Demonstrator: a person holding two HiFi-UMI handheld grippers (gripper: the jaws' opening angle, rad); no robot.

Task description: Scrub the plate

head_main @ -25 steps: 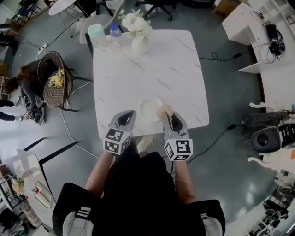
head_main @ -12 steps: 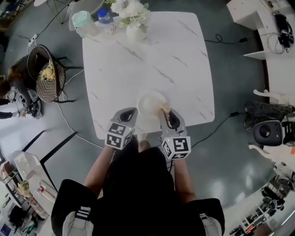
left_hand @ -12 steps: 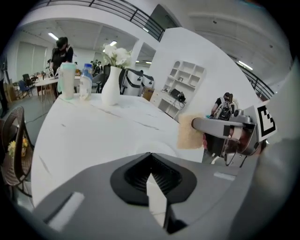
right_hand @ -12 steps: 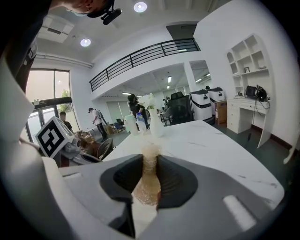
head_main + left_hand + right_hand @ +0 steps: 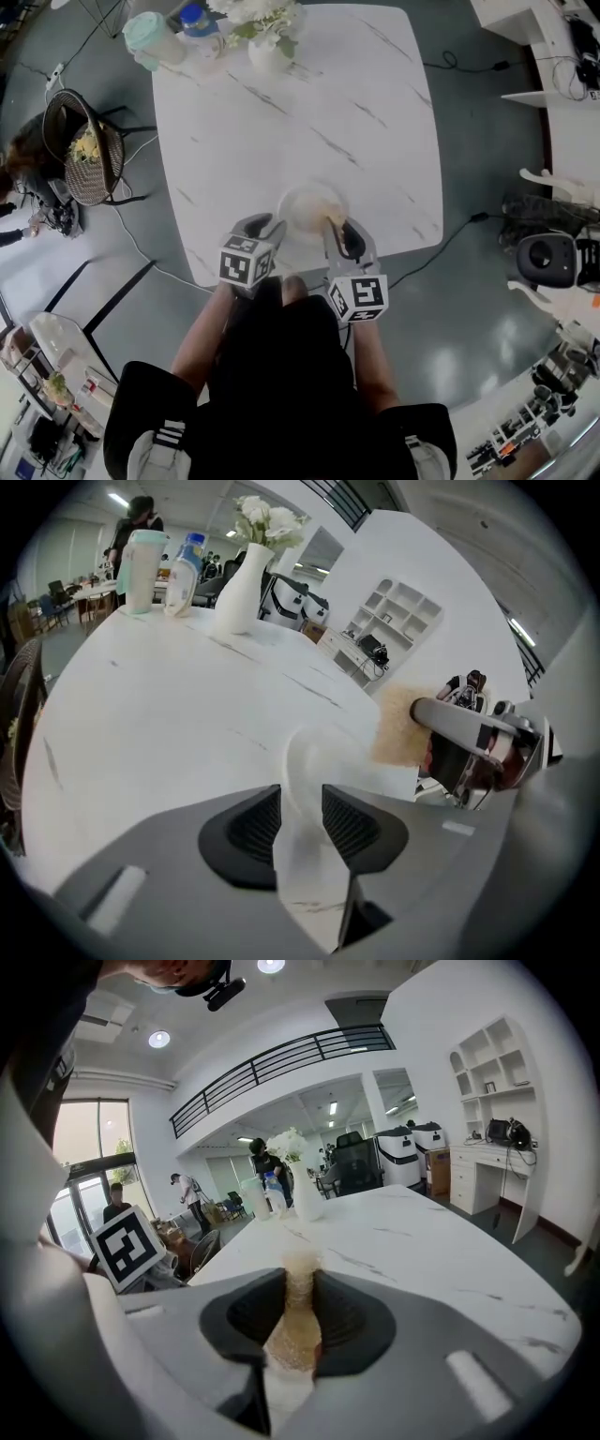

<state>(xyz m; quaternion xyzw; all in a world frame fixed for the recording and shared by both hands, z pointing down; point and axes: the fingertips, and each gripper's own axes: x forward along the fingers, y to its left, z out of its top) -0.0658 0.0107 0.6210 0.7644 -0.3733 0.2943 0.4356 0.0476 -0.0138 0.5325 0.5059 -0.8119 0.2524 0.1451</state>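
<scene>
A white marble table (image 5: 375, 112) stands on a grey floor (image 5: 469, 347) (glossy, with pale reflections). A wicker chair (image 5: 98, 183) sits off its left edge. White shelving (image 5: 483, 1072) lines one wall beneath round ceiling lights (image 5: 159, 1040).

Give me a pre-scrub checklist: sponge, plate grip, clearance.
1. Sponge clamped in the right gripper: ok.
2. Plate rim between the jaws of the left gripper: ok. The jaws have just been opening and now straddle the rim.
3. Plate pinned for scrubbing: not ok. The left jaws stand open around the rim and are not clamped on it.
4. Sponge touching the plate: cannot tell. In the head view it sits at the plate's near right edge.
5. Vase and bottle clear of the work: ok. Both stand at the far edge of the table.
</scene>
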